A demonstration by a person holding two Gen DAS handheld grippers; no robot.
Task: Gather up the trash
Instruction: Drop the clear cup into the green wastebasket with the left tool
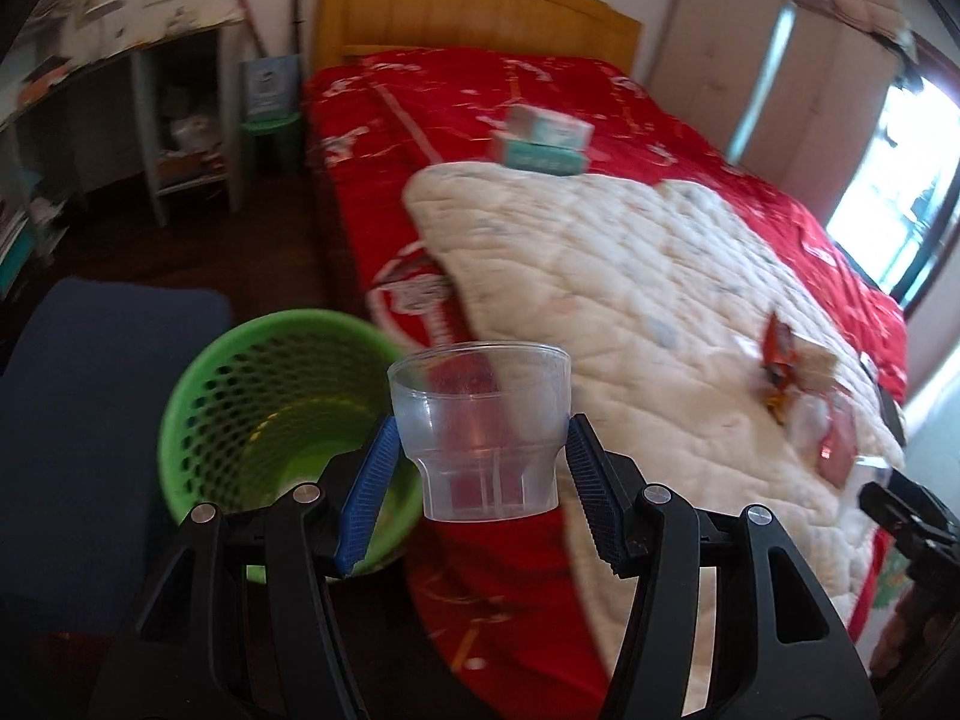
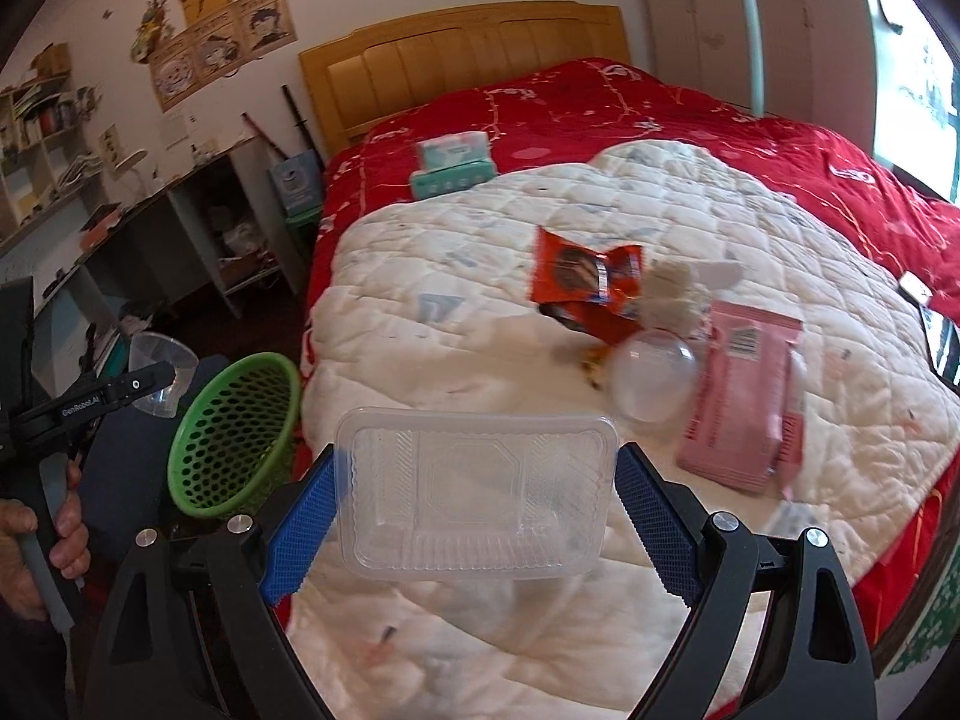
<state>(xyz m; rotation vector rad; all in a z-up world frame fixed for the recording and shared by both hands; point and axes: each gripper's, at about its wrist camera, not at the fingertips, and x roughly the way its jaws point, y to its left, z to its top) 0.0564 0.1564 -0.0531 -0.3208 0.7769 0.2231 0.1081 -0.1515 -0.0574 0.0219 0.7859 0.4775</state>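
Note:
My left gripper (image 1: 480, 474) is shut on a clear plastic cup (image 1: 480, 420), held upright just right of the green mesh basket (image 1: 240, 396) on the floor beside the bed. My right gripper (image 2: 474, 516) is shut on a clear plastic tray (image 2: 474, 492), held above the white quilt (image 2: 450, 276). On the quilt lie an orange snack wrapper (image 2: 582, 276), a crumpled tissue (image 2: 672, 294), a clear round lid (image 2: 654, 378) and a pink packet (image 2: 744, 402). The basket (image 2: 240, 432), the left gripper (image 2: 120, 387) and its cup (image 2: 159, 372) show at the left of the right wrist view.
Two tissue boxes (image 1: 543, 141) sit on the red bedspread (image 1: 420, 96) near the wooden headboard (image 1: 468, 6). A blue chair seat (image 1: 78, 420) is left of the basket. A desk with shelves (image 1: 150, 108) stands against the left wall. A phone (image 2: 942, 342) lies at the quilt's right edge.

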